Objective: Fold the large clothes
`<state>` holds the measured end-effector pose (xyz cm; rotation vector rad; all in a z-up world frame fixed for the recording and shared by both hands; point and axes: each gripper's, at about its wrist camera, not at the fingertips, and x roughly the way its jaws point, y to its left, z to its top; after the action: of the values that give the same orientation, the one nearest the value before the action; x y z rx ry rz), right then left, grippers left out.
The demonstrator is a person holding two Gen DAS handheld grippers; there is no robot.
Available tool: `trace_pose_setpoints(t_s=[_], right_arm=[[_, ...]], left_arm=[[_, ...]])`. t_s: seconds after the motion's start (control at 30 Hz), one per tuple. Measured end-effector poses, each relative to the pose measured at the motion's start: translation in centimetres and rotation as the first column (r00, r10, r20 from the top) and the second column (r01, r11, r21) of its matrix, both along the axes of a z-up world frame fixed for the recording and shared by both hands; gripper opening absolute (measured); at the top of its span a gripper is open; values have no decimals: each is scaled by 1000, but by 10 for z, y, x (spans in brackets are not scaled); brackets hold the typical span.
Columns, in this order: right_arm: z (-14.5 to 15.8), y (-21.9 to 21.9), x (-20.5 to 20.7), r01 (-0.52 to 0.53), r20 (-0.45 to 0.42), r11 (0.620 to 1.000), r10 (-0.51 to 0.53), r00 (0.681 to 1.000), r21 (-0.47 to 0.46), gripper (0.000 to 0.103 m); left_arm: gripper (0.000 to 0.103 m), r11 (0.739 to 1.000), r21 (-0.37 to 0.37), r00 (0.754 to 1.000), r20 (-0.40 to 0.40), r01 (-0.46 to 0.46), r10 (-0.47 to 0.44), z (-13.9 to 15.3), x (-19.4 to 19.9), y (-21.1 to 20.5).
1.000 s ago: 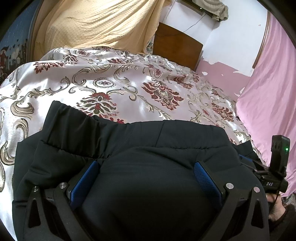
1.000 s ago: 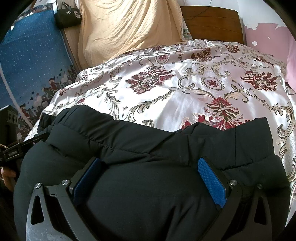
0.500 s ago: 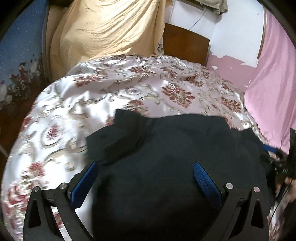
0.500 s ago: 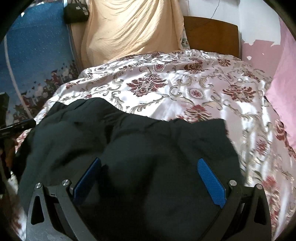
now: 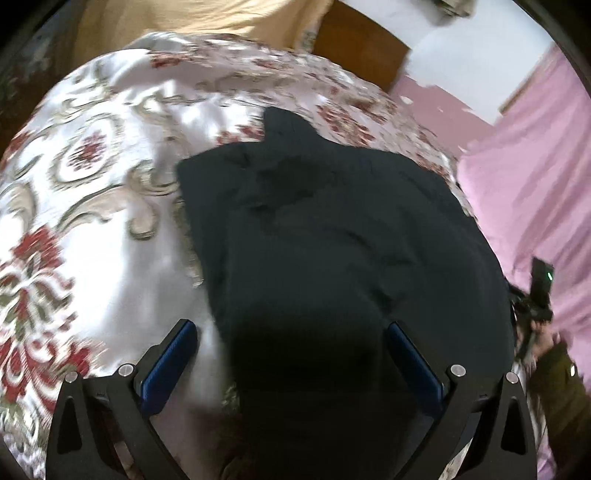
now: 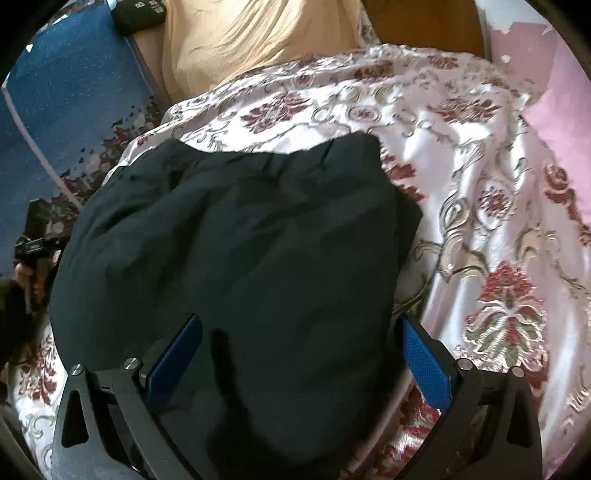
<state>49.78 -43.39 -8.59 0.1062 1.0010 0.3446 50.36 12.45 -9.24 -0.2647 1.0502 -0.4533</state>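
A large black padded garment lies bunched on the floral satin bedspread; it also fills the middle of the right wrist view. My left gripper is open, its blue pads wide apart above the garment's near end. My right gripper is open too, its pads astride the near end of the garment. Neither grips cloth. The right gripper shows at the right edge of the left wrist view, and the left gripper at the left edge of the right wrist view.
A beige cloth hangs over the wooden headboard at the far end of the bed. A pink curtain hangs on the right. A blue patterned wall and a black box are on the left.
Both grippers have pulled back and risen away from the garment. The garment now lies as a narrower bunched heap, and more bedspread shows around it. Both views are motion-blurred.
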Motion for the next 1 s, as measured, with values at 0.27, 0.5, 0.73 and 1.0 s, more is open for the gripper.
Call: trace_pose_setpoints(t_s=[0.27, 0.5, 0.73, 1.0], right_arm=[[-32, -7, 27, -79, -47, 987, 86, 995, 140, 102], [-62, -22, 44, -24, -97, 951, 56, 994, 309, 102], [-69, -10, 36, -6, -93, 938, 40, 995, 346, 102], [-63, 12, 30, 23, -102, 945, 11, 995, 326, 102]], left_arm=[[103, 991, -19, 990, -31, 134, -135, -18, 12, -21], [103, 986, -68, 988, -23, 154, -156, -24, 14, -25], [103, 981, -93, 985, -25, 168, -171, -28, 17, -26], [101, 987, -104, 990, -52, 124, -130, -25, 23, -30]])
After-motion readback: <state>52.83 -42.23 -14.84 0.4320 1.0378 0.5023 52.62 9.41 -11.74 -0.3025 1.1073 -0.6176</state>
